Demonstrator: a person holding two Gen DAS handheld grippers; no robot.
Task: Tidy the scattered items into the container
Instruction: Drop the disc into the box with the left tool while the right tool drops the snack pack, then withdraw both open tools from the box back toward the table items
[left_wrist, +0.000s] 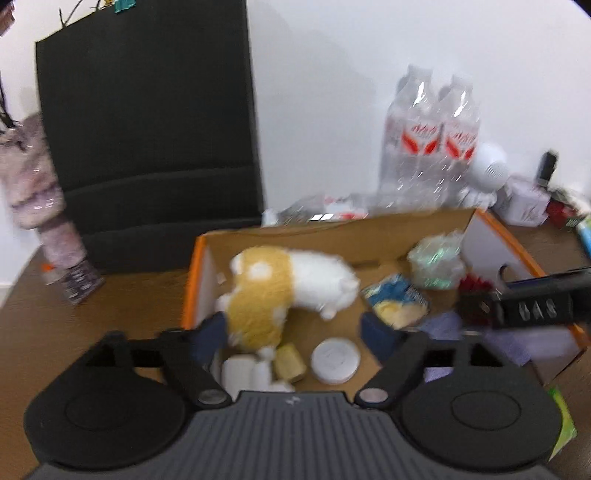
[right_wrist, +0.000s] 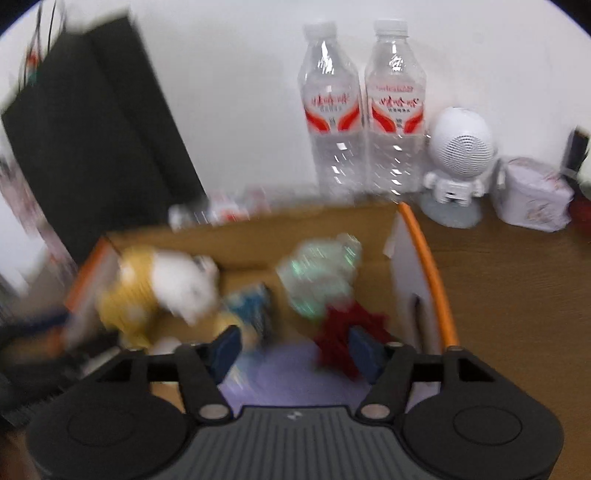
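Brown surface (right_wrist: 517, 288) backed by white wall. Cardboard box (left_wrist: 280, 236) held the plush toy (left_wrist: 288, 288). Left claw (left_wrist: 295, 332) and right claw (right_wrist: 295, 350) both spread wide, empty, above the box.

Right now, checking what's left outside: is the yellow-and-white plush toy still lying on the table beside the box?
No, the yellow-and-white plush toy lies inside the orange-rimmed cardboard box.

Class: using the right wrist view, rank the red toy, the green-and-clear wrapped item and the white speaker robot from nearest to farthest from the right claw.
1. Red toy: at the right claw, by its right finger.
2. Green-and-clear wrapped item: mid-box, just beyond.
3. White speaker robot: outside the box, by the wall.
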